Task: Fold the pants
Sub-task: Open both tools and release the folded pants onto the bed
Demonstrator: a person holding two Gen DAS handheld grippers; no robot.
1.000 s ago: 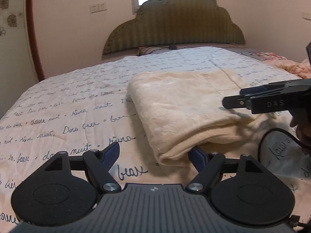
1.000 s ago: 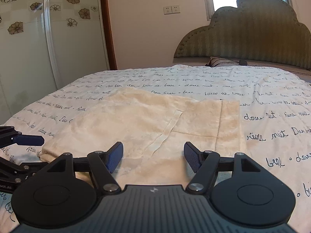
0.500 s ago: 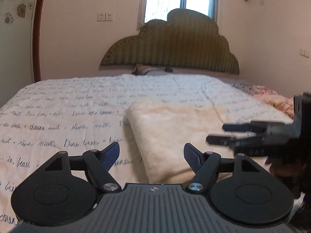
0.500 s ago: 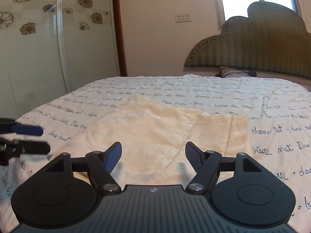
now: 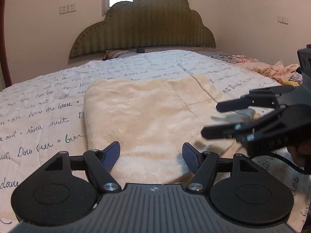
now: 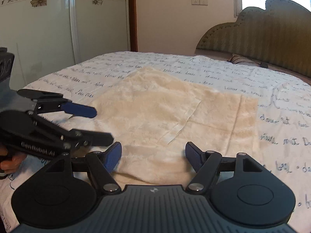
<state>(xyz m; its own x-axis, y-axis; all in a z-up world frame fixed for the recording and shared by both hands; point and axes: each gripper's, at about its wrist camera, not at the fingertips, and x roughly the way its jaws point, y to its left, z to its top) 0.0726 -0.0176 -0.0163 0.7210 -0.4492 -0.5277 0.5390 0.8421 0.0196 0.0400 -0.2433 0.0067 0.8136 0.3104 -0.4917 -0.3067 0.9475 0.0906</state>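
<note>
Your left gripper (image 5: 151,156) has swung back over the near edge of the pants (image 5: 147,116), its jaws closing with nothing clamped.
Your right gripper (image 6: 153,156) hovers spread and empty beside it; the pants lie folded flat on the bed (image 5: 48,104), so you likely have one more fold left.

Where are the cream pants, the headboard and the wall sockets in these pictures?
cream pants (image 5: 147,114), left wrist view, middle of the folded fabric.
headboard (image 5: 143,27), left wrist view, centre of the padding.
wall sockets (image 6: 199,0), right wrist view, between the two plates.
</note>
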